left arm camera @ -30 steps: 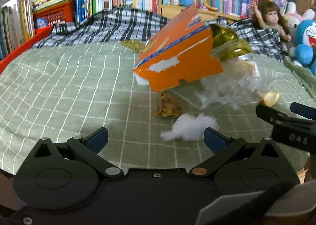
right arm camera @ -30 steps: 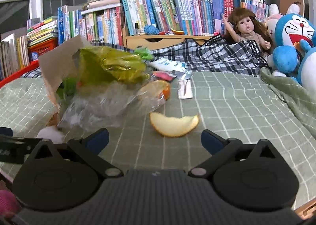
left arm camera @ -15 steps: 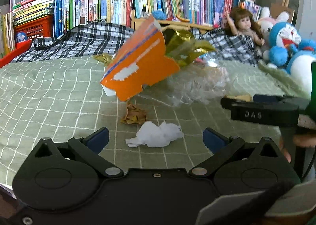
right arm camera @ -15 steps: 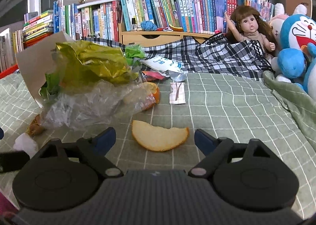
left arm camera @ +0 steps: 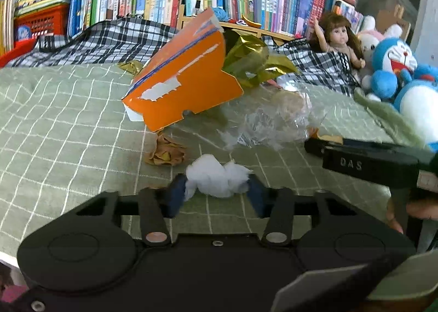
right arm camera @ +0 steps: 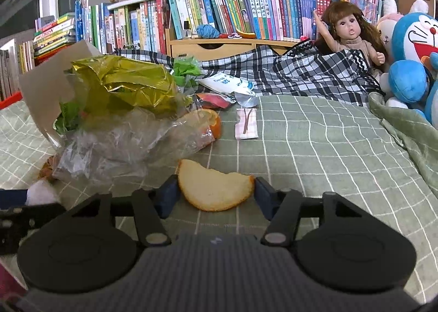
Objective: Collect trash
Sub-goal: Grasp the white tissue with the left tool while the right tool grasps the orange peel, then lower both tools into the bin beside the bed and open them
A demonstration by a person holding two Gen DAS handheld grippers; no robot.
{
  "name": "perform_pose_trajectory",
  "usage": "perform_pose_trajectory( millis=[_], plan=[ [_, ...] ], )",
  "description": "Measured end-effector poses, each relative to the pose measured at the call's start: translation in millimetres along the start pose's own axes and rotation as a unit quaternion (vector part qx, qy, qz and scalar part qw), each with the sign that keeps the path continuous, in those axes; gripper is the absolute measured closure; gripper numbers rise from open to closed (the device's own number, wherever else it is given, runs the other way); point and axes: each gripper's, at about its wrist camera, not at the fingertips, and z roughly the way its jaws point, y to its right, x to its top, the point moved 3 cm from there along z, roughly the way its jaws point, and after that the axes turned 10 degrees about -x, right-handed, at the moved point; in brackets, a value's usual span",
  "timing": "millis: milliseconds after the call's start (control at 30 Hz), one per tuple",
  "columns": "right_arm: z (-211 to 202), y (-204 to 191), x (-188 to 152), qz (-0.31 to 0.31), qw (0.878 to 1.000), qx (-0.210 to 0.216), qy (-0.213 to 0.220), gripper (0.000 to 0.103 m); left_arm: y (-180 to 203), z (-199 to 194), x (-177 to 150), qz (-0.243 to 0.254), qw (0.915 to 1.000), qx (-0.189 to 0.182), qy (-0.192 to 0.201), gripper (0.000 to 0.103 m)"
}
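On the green checked bedspread (left arm camera: 68,120), a white crumpled tissue (left arm camera: 216,178) sits between the blue pads of my left gripper (left arm camera: 215,195), which is shut on it. My right gripper (right arm camera: 216,197) has its pads against both ends of a pale curved orange peel (right arm camera: 213,189) and is shut on it. Behind them lie an orange carton (left arm camera: 186,90), a gold foil wrapper (left arm camera: 251,63), a clear plastic bag (left arm camera: 273,123) and a crumpled brown paper (left arm camera: 165,152). The right gripper's side (left arm camera: 356,159) shows at the right of the left wrist view.
A small pink packet (right arm camera: 246,123), a white pouch (right arm camera: 224,83) and another orange peel (right arm camera: 215,123) lie further back. A checked blanket (right arm camera: 287,74), a doll (right arm camera: 347,33) and blue plush toys (right arm camera: 410,46) line the back right. Bookshelves (right arm camera: 219,5) stand behind.
Both grippers have moved forward and down and closed from wide open. The left has closed onto the tissue, the right onto the peel.
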Motion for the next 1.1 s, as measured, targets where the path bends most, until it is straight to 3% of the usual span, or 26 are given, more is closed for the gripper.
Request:
perform_pose_trajectory(
  millis=[267,467,667,900,1100],
  plan=[
    [-21.7,-1.0,-2.6,0.021,0.999,0.028,0.006,0.053,3.1,-15.6,5.0,0.016,0.9998,-0.001,0.014,0.066],
    [-44.4,-6.7,-5.7,0.023,0.998,0.062,0.011,0.056,5.2,-29.2,2.5,0.020,0.9998,0.005,0.003,0.067],
    [-76.1,-10.4,-18.5,0.018,0.994,0.107,-0.001,0.057,9.7,-56.8,-10.0,0.029,0.9992,-0.021,-0.015,0.067],
    [-112.8,-27.9,-52.2,-0.022,0.988,0.149,-0.036,0.057,10.5,-84.8,-38.2,0.022,0.9973,-0.042,-0.056,0.067],
    [-115.6,-40.0,-85.6,-0.030,0.979,0.177,-0.094,0.057,4.5,-79.0,-75.6,0.011,0.9927,-0.028,-0.117,0.067]
  ],
)
